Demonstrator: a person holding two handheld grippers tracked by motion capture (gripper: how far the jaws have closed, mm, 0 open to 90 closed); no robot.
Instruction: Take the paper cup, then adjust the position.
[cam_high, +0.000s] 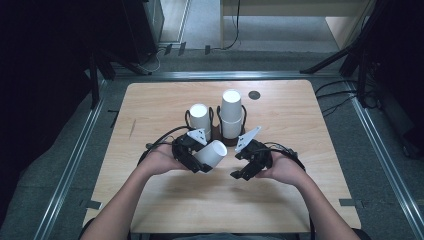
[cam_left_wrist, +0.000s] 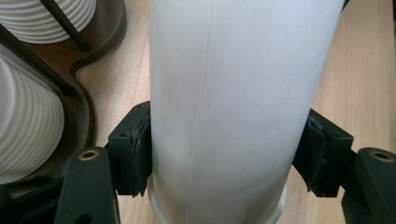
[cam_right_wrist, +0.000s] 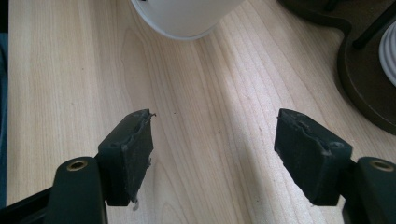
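Between the left tool's (cam_left_wrist: 219, 158) pinching pads, a white cup (cam_left_wrist: 233, 102); right tool (cam_right_wrist: 215, 154) spread, empty.

Cup (cam_left_wrist: 233, 107) top past frame edge

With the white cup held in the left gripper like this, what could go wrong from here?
1. The left gripper clamps the paper cup from both sides; its thin wall might dent if the squeeze tightens.
2. The cup is tilted and held close to the cup rack; swinging it could knock the taller stack.
3. The right gripper is open with nothing between its fingers, so a slipping cup has no second support.
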